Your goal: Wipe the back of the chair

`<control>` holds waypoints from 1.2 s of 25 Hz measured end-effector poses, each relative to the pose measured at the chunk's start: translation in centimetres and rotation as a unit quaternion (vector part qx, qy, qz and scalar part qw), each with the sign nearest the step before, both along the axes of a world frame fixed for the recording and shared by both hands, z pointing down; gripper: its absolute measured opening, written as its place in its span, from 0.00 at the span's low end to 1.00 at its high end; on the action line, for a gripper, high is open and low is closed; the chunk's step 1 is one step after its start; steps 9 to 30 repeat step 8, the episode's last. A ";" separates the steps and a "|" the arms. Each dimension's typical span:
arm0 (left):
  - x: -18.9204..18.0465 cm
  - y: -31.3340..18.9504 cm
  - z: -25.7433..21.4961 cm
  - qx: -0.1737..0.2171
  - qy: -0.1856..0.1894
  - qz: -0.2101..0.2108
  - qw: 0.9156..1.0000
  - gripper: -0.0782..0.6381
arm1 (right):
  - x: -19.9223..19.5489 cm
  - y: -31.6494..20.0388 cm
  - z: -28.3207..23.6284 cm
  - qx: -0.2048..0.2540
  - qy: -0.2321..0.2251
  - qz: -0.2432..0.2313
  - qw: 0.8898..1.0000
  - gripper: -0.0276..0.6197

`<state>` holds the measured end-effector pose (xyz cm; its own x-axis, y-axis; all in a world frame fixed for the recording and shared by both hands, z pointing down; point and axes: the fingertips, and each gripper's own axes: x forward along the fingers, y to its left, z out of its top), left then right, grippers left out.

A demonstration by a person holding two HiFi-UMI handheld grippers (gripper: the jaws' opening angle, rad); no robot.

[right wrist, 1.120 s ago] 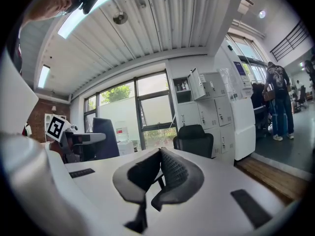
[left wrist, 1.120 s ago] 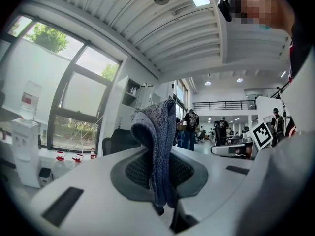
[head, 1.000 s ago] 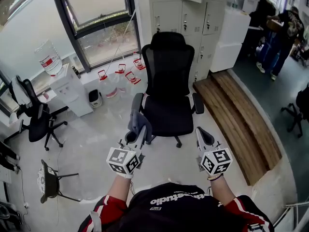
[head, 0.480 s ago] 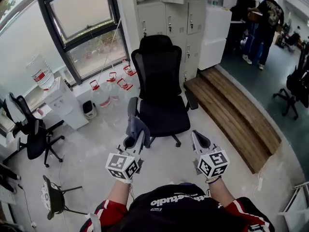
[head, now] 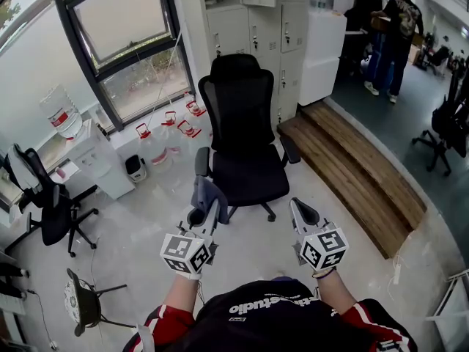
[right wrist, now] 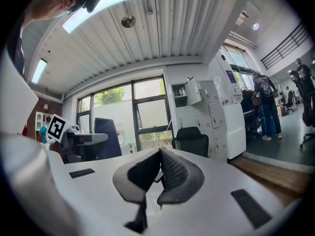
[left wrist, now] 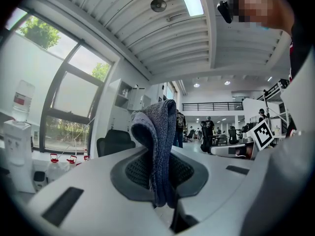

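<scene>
Jaws: left gripper [head: 211, 210] on cloth [left wrist: 158, 146], right gripper [head: 301, 210] together, chair [head: 242, 116] apart

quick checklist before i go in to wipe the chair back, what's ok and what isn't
1. Cloth held: ok, clamped in the left gripper.
2. Other hand free: ok, the right gripper is shut with nothing between its jaws.
3. Cloth at the backrest: not ok, the chair stands ahead, apart from both grippers.
4. Way to it: ok, only bare floor shows between.
5. Rear of the backrest: cannot tell, the chair faces the person, which hides it.
6. Bystanders: ok, the people stand far off at the back right.
</scene>
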<state>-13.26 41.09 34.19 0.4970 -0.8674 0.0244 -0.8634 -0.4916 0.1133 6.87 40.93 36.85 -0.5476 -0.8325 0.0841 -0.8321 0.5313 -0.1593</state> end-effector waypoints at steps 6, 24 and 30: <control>-0.6 0.8 0.0 0.000 0.006 0.001 1.000 0.19 | -0.7 0.6 0.3 0.000 0.006 -0.001 1.000 0.04; -0.7 0.9 0.2 0.001 0.006 0.001 1.000 0.19 | -0.8 0.8 0.4 0.002 0.008 -0.001 1.000 0.04; -0.7 0.9 0.2 0.001 0.006 0.001 1.000 0.19 | -0.8 0.8 0.4 0.002 0.008 -0.001 1.000 0.04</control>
